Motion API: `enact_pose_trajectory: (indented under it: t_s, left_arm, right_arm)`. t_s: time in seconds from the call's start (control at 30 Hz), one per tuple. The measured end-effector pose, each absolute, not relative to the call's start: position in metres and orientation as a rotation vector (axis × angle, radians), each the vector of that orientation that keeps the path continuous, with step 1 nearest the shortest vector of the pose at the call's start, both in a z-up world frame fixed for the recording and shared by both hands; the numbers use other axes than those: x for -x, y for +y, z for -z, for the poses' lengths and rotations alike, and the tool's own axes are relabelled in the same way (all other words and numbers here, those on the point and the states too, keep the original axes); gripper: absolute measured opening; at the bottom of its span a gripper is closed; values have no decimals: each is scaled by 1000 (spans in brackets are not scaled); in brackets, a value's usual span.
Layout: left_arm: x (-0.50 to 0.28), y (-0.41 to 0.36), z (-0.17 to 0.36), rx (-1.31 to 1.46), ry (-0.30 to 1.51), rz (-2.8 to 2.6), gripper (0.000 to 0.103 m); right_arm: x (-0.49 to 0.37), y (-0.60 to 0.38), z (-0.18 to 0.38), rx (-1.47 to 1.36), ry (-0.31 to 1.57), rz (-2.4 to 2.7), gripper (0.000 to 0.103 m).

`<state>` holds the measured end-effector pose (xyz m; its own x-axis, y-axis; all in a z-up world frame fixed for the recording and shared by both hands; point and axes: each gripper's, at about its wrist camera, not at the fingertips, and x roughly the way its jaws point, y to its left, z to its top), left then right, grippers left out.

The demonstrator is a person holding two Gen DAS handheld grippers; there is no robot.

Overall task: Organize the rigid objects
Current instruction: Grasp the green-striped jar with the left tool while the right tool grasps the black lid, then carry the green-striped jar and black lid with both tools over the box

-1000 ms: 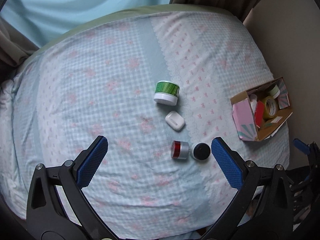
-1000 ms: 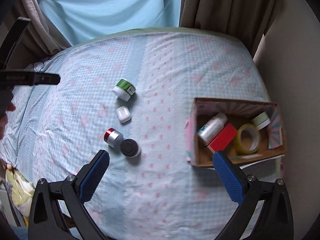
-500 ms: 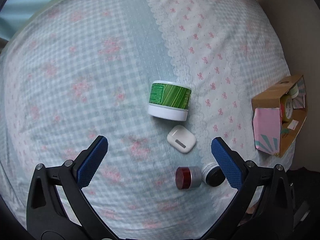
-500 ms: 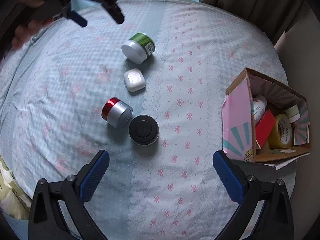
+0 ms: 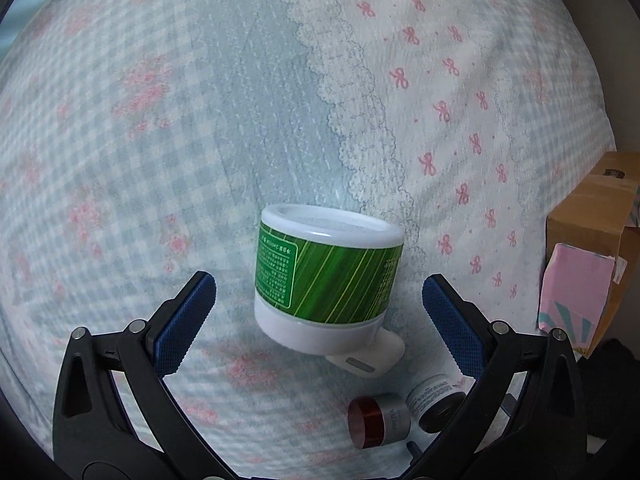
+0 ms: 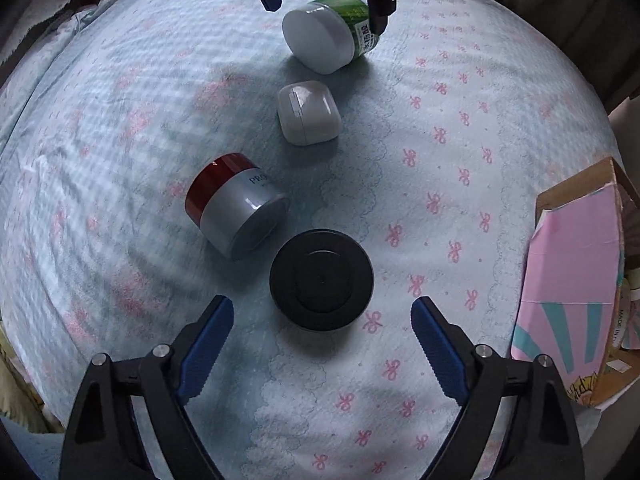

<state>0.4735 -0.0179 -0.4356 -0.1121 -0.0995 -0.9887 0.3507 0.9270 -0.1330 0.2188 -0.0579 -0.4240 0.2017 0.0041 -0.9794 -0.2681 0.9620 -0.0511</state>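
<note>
Both tongs dropped, unclenched: left tongs straddling green jar, right tongs (narrowing) nearing black-lidded jar.

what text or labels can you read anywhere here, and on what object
"PRO", cut off: silver side of the red and silver jar.
"MADE IN", cut off: cardboard box, right edge.
Green jar: white print panel, too small to read.
Black-capped jar: label lines blurred.
Earbud case: no text.

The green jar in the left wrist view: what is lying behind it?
Behind the green jar a white case is visible partly; the jar covers the rest.
</note>
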Motion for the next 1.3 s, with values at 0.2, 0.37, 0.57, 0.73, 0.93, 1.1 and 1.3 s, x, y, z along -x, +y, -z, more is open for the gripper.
enact_pose_trajectory:
  t_s: [0.2,0.37,0.57,0.73,0.93,1.1,1.3]
  left_arm:
    - [-476,-29,451,-205,1658,386,96]
    - [-482,-35,466,-205,1680,390,88]
    - [-477,-39,480,-244,1686,403,70]
    - [-473,-37,478,-247,1657,417,69]
    - [-467,-33,458,-217,1620,421,69]
    - [-459,-32,442,-198,1578,439,68]
    - [-449,-24,410,-158,1533,456,68]
  right_arm:
    - [-232,-60,439,208,1380,-235,75]
    - [-243,-59,444,195,1378,-258,75]
    - [-252,-59,456,196,1394,-289,53]
    - [-252,-58,458,210,1386,-293,53]
    - [-243,-60,450,204,1389,-282,53]
    - [-237,-65,441,194,1384,-262,53]
    - [-232,-72,421,167,1362,-230,53]
